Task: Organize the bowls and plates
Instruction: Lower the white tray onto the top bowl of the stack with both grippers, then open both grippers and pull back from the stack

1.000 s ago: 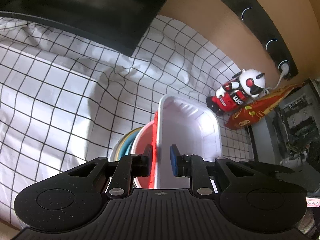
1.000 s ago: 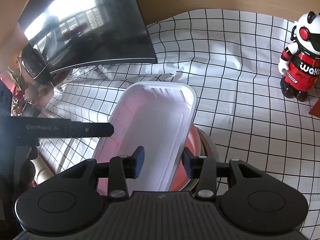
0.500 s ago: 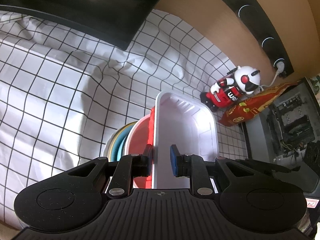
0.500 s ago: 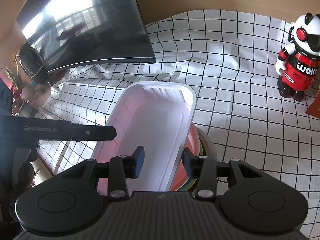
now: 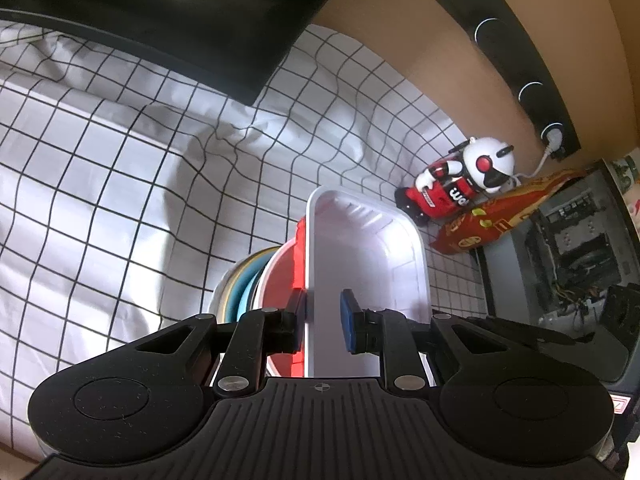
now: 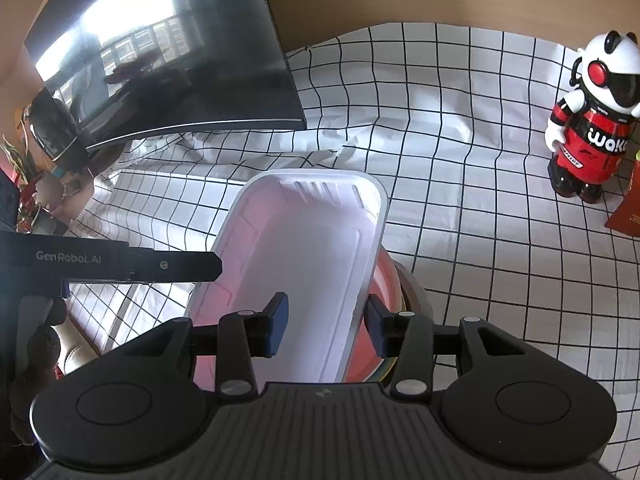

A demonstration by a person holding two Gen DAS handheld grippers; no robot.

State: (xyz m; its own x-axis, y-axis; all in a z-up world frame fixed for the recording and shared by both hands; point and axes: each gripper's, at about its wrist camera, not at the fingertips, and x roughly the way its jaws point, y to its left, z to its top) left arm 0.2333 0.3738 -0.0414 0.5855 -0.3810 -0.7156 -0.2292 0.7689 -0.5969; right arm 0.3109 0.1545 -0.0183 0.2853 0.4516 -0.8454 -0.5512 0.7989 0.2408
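A white rectangular tray [image 5: 368, 264] lies on top of a red bowl [image 5: 282, 280], which sits on a stack of plates with teal and cream rims [image 5: 240, 284]. My left gripper [image 5: 324, 316] straddles the tray's left rim with its jaws a little apart, one pad outside and one inside. In the right wrist view my right gripper [image 6: 326, 320] straddles the right rim of the same tray [image 6: 304, 252], jaws apart, with the red bowl [image 6: 384, 280] under it. Whether either one pinches the rim I cannot tell.
The stack stands on a white black-grid cloth [image 6: 480, 220]. A dark monitor [image 6: 160, 60] stands behind. A red-white toy robot [image 6: 596, 120] and a red packet [image 5: 504, 216] are to the right. An open computer case [image 5: 572, 248] stands at the far right.
Both views shift slightly, as if the grippers and the stack moved together a little. The tray stays between the jaws and the jaw gaps look unchanged.
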